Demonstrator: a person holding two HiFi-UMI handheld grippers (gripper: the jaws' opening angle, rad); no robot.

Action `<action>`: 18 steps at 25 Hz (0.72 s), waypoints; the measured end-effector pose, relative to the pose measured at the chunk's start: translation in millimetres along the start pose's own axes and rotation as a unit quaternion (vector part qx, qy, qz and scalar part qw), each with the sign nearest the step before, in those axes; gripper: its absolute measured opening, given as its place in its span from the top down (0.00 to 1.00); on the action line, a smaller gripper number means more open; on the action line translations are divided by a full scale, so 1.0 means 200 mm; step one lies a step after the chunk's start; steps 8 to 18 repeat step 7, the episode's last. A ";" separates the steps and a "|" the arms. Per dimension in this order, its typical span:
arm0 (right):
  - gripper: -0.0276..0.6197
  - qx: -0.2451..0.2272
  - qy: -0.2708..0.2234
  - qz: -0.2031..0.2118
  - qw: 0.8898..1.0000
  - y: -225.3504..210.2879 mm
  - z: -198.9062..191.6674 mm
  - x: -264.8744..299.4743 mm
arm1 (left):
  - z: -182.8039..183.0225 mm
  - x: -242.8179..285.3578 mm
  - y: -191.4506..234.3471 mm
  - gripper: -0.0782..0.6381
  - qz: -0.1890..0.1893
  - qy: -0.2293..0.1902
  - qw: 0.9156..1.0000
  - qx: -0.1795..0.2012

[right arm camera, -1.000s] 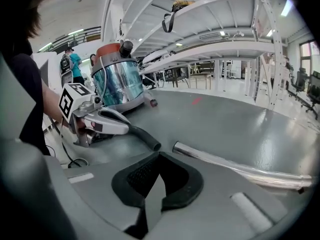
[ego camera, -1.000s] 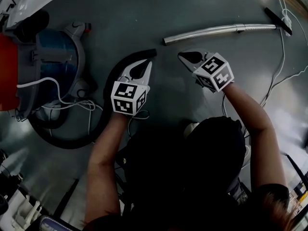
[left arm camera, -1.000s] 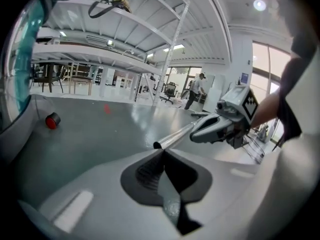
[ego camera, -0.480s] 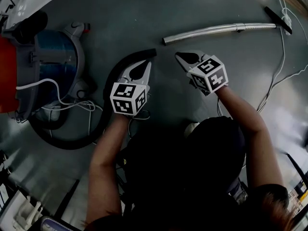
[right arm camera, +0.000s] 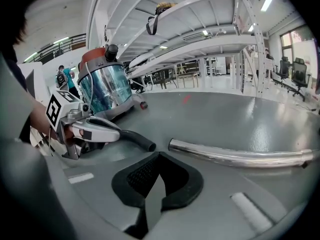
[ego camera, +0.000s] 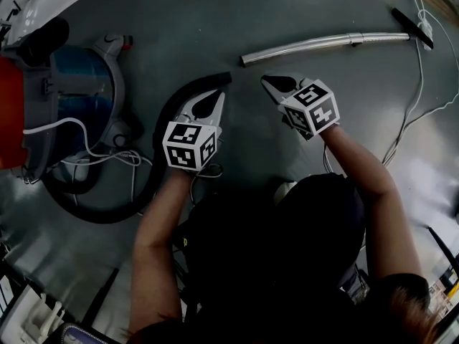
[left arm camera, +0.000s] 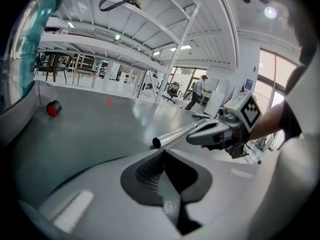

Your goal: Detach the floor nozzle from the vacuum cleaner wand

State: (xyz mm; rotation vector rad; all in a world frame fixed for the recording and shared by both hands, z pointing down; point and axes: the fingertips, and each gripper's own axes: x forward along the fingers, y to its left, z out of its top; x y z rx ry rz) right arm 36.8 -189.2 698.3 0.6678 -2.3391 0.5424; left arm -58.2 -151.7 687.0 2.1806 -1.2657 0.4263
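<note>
The silver wand (ego camera: 323, 45) lies on the grey floor, its open end (ego camera: 244, 59) towards me. At its far right end sits a black floor nozzle (ego camera: 411, 26). A black hose (ego camera: 188, 89) curves from the vacuum cleaner (ego camera: 75, 95), and its free end lies left of the wand's open end. My left gripper (ego camera: 219, 96) is shut and empty beside the hose end. My right gripper (ego camera: 268, 83) is shut and empty just below the wand's open end. In the right gripper view the wand (right arm camera: 240, 156) and hose end (right arm camera: 139, 140) lie just past my jaws.
A white cable (ego camera: 419, 84) trails over the floor at the right. Another white cord (ego camera: 93, 151) lies by the vacuum cleaner. In the left gripper view a small red wheel (left arm camera: 53, 108) sits at the left, and shelving and a distant person (left arm camera: 200, 89) stand beyond.
The right gripper has shifted slightly left and rolled a little. The left gripper, wand and hose stay where they were.
</note>
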 end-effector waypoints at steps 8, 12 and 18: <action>0.96 -0.004 0.004 0.004 1.000 0.03 0.00 0.03 | -0.01 0.00 -0.02 0.88 -0.007 0.006 1.000 0.010; 0.96 -0.004 0.004 0.004 1.000 0.03 0.00 0.03 | -0.01 0.00 -0.02 0.88 -0.007 0.006 1.000 0.010; 0.96 -0.004 0.004 0.004 1.000 0.03 0.00 0.03 | -0.01 0.00 -0.02 0.88 -0.007 0.006 1.000 0.010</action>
